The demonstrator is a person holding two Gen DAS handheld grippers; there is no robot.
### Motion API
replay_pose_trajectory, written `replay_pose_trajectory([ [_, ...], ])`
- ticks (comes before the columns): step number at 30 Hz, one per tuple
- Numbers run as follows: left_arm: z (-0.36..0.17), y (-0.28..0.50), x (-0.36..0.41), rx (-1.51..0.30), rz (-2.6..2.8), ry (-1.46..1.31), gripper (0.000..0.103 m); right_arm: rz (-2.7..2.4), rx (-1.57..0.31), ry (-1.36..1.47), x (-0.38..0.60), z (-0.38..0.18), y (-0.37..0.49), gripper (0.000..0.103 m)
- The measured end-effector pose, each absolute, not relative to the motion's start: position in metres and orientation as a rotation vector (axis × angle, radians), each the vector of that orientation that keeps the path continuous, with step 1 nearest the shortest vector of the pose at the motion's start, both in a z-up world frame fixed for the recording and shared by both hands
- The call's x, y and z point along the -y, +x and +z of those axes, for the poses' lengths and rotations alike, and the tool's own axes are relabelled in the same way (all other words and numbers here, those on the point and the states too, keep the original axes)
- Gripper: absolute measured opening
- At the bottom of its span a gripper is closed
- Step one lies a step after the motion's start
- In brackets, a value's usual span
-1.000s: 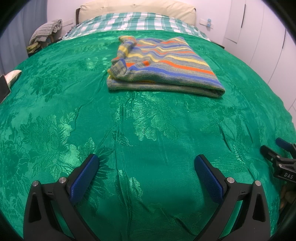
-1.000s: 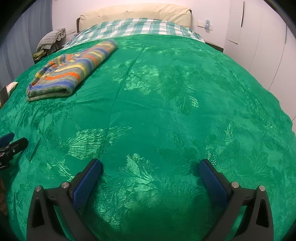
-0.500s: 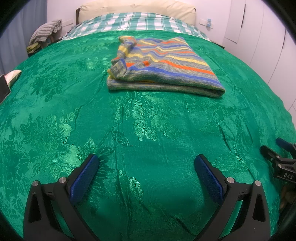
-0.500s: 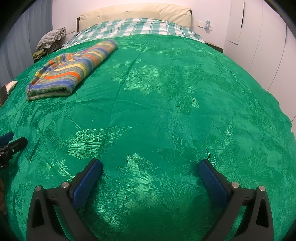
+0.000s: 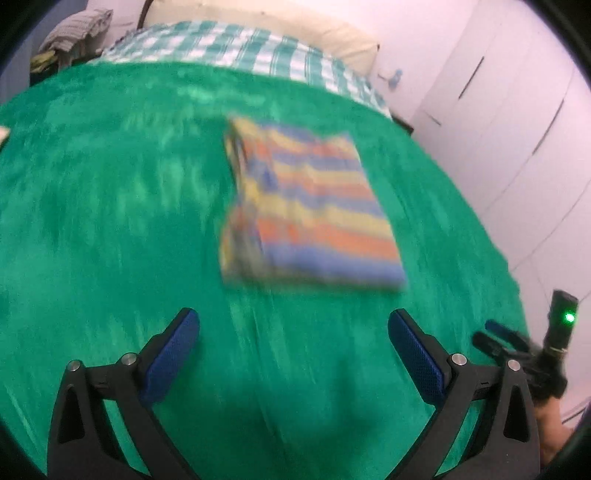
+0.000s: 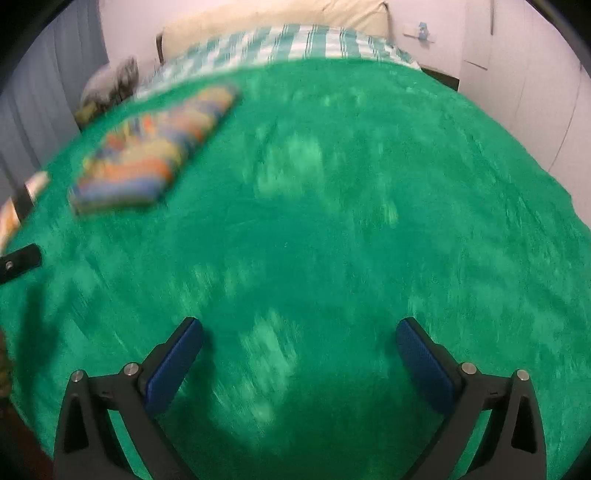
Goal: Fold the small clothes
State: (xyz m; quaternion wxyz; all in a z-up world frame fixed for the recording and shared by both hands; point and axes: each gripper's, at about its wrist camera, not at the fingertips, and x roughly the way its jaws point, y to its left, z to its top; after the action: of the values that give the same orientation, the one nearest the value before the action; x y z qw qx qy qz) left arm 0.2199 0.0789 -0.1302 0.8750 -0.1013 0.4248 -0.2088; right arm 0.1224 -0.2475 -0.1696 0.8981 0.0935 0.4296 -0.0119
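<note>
A folded striped sweater, with blue, orange and yellow bands, lies on the green bedspread. It lies ahead of my left gripper, which is open and empty above the bedspread. In the right wrist view the sweater lies far off to the left. My right gripper is open and empty above bare bedspread. Both views are blurred by motion. The right gripper also shows at the right edge of the left wrist view.
A checked green and white sheet and a cream pillow lie at the head of the bed. White wardrobe doors stand at the right. A pile of clothes sits at the far left.
Both grippers have lifted and tilted, so both views now look down on the bed from higher up. The sweater has not moved. Both grippers stay open.
</note>
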Motion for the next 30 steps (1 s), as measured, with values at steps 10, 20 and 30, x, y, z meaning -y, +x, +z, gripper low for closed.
replay_pose_trajectory([
  [10, -0.173, 0.385, -0.075, -1.049, -0.459, -0.294, 0.101, 0.389, -0.903, 0.643, 0.226, -0.187, 0.321, 0.09],
  [20, -0.182, 0.384, -0.068, -1.009, -0.541, -0.399, 0.016, 0.362, -0.908, 0.389, 0.163, -0.189, 0.363, 0.024],
  [30, -0.063, 0.345, -0.075, -0.813, -0.605, -0.308, 0.022, 0.48, -0.686, 0.368, 0.165, -0.073, 0.33, 0.023],
])
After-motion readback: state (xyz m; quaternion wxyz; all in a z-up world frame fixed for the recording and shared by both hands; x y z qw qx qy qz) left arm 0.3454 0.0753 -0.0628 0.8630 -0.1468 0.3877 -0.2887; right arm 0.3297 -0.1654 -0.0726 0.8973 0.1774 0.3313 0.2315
